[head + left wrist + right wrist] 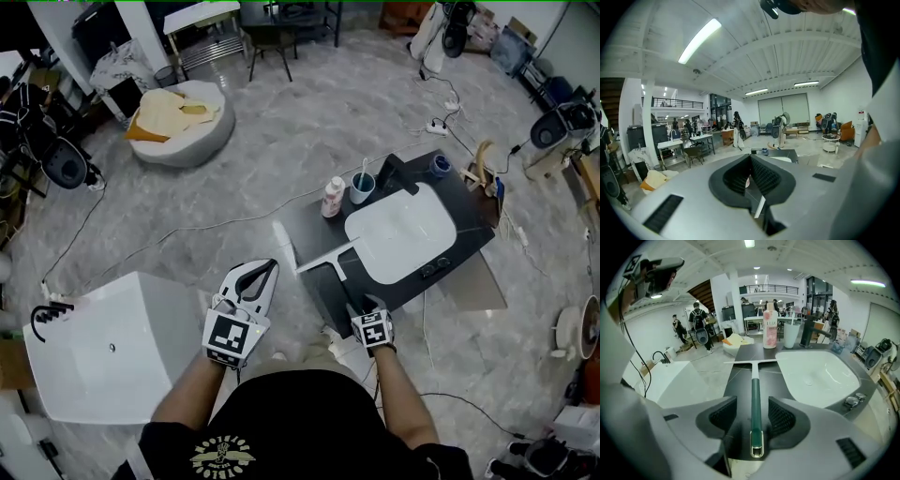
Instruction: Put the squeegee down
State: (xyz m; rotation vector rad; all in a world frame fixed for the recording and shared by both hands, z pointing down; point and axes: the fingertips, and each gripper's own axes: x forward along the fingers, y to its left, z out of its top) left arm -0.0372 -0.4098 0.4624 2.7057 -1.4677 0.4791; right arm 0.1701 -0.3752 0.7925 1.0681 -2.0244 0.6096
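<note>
The squeegee (pixel 328 259) lies flat on the dark counter (pixel 314 220), left of the white sink (pixel 403 230), with its white blade at the far end and its green handle (pixel 755 399) pointing back at me. My right gripper (pixel 364 305) sits over the near end of that handle. In the right gripper view the right gripper (pixel 753 404) is open: the handle runs between the pads with a gap on each side. My left gripper (pixel 262 272) hovers left of the counter, off its edge. Its jaws meet at the tips, and the left gripper (pixel 751 159) holds nothing.
At the back of the counter stand a pink bottle (pixel 333 197), a cup (pixel 363 187) with a toothbrush and a black faucet (pixel 394 173). A white box (pixel 112 347) stands on the floor at the lower left. Cables cross the grey floor.
</note>
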